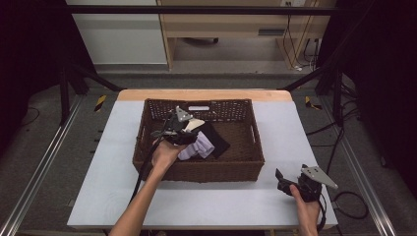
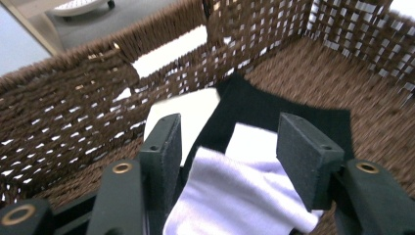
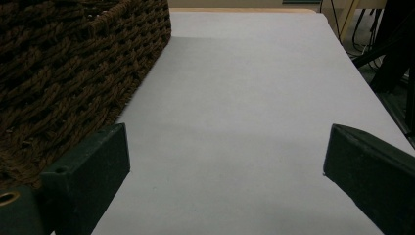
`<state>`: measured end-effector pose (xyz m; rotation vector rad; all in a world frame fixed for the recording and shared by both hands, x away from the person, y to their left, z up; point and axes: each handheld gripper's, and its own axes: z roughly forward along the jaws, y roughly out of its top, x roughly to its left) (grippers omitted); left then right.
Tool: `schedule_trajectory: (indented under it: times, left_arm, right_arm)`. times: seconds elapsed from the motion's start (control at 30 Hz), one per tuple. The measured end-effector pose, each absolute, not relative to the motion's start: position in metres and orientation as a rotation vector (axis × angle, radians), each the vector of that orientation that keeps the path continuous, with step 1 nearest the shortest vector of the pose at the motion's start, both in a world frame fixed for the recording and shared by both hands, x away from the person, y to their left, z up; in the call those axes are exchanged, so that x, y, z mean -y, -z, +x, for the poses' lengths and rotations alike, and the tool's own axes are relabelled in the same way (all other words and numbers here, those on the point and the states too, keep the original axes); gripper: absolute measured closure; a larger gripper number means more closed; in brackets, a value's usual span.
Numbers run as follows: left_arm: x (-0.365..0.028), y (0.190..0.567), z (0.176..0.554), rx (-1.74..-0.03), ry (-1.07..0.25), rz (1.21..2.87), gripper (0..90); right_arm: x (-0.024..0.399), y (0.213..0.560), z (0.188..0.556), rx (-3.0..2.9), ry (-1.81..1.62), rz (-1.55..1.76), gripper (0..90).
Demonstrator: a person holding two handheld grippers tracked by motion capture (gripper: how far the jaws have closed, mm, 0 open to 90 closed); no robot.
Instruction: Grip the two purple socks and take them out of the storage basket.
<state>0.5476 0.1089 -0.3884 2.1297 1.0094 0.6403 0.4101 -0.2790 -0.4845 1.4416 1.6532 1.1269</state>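
High view shows the tabletop carrying a brown woven basket toward its far edge, with a black cloth, a lavender cloth and a cream cloth lying near the basket's left wall. Inside it, the left gripper straddles the lavender cloth (jaws apart on either side, pads not visibly pressing). Near the tabletop's front right corner, the right gripper rests with jaws spread wide, nothing between them.

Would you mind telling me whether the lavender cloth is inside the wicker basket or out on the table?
Inside. The lavender cloth lies on the wicker basket floor, partly over a black cloth.
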Motion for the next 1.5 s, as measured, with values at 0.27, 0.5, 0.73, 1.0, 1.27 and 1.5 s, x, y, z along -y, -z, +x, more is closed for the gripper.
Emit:
schedule_trajectory:
  times: [0.27, 0.5, 0.73, 1.0, 1.27, 1.5]
  left_arm:
    - [-0.103, 0.397, 0.553, -1.060, -0.615, 2.221, 44.3]
    - [-0.097, 0.401, 0.554, -1.053, -0.601, 2.293, 50.6]
    - [-0.096, 0.407, 0.561, -1.078, -0.494, 2.367, 70.4]
    - [-0.097, 0.404, 0.557, -1.025, -0.484, 2.358, 86.0]
    - [-0.106, 0.391, 0.550, -0.952, -0.513, 2.209, 86.6]
    - [-0.118, 0.375, 0.543, -0.899, -0.550, 2.052, 86.6]
  right_arm:
    - [0.279, 0.485, 0.410, -1.651, -1.129, 1.439, 3.7]
    - [0.279, 0.485, 0.410, -1.652, -1.130, 1.441, 3.7]
    - [0.279, 0.485, 0.410, -1.650, -1.132, 1.441, 3.6]
    - [0.280, 0.485, 0.410, -1.647, -1.139, 1.442, 3.6]
    - [0.280, 0.485, 0.410, -1.643, -1.144, 1.443, 3.6]
    - [0.280, 0.484, 0.410, -1.646, -1.146, 1.445, 3.6]
